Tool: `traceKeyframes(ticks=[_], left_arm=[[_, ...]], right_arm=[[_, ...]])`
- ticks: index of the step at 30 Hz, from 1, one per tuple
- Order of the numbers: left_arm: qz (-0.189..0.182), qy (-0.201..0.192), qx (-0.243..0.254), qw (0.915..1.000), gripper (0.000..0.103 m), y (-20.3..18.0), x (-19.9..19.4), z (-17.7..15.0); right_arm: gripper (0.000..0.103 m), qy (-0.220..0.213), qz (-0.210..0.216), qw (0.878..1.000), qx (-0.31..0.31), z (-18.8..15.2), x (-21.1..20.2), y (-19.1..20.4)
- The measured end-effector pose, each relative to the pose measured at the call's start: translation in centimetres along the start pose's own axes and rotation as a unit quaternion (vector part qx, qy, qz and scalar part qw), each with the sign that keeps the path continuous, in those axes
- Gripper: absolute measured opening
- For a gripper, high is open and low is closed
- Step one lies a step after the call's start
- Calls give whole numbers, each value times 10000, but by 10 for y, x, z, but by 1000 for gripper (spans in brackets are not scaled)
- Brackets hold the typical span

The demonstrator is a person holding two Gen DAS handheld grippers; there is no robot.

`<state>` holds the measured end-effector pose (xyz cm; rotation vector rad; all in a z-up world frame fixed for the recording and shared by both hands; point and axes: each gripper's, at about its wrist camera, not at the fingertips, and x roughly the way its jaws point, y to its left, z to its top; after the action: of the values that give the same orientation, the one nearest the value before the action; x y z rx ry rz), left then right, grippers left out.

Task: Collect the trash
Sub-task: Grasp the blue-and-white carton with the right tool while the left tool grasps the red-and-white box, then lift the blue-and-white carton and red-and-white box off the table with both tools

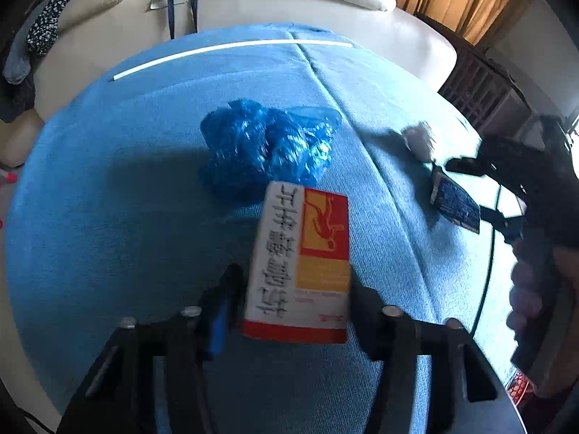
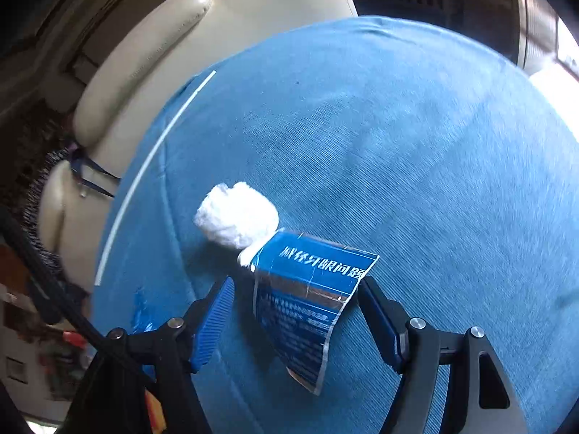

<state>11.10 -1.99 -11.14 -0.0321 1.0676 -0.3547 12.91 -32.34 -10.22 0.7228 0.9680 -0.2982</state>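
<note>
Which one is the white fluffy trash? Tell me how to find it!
Look at the big blue cushion in front of the cream sofa. Just ahead of the right gripper lies a torn blue packet, and the white wad touches its far corner. It is the only white, fluffy, ball-shaped thing there.

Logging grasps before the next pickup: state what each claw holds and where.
Left claw: the red-and-white box sits between its fingers at the near end. Right claw: the blue wrapper lies between open fingers. Whether either is gripped cannot be told.
</note>
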Motion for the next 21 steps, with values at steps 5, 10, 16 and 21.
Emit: traceKeyframes(ticks=[5,10,16,21], left_arm=[[-64,-75,43,9999,53,-1,-1,-3],[-140,-93,10,9999,51,4,-2,-5],[-182,-78,-47,9998,51,10,-6,-7],[-165,-92,-70,9998,51,11,-11,-10]], right_arm=[[76,-84,-610,9975,-351,4,15,27],[77,-198,-1352,9810,-1380,-9,34,60],[67,-487,-1492,9651,-2097,-21,37,71],[60,-390,-1292,9684,-2099,-19,29,57]])
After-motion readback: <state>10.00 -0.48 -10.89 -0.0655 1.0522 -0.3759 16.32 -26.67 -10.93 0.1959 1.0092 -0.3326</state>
